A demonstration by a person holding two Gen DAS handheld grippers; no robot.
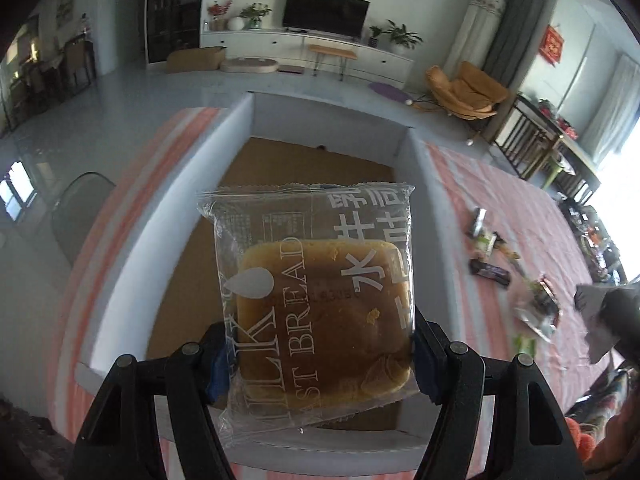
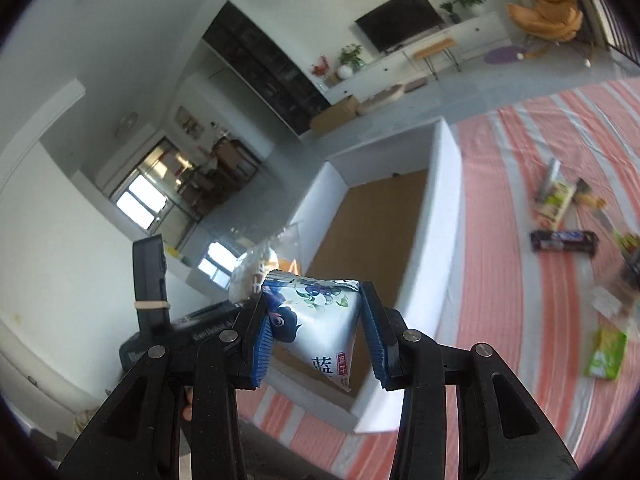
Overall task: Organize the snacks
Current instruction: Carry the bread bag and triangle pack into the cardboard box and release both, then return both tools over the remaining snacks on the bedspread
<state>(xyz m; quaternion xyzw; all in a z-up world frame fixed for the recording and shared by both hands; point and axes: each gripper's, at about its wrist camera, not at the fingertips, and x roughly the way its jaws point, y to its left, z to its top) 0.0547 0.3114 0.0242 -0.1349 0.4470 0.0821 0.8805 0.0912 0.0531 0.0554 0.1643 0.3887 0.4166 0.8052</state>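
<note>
My left gripper is shut on a clear-wrapped milk toast bread pack and holds it above the white box with a brown cardboard floor. My right gripper is shut on a silver blueberry snack pouch, held over the near left corner of the same box. The left gripper's body and a corner of its bread pack show at the left of the right wrist view.
The box sits on a pink-and-white striped cloth. Several loose snacks lie to the right, among them a dark bar and a green packet. The table's far edge lies just beyond the box.
</note>
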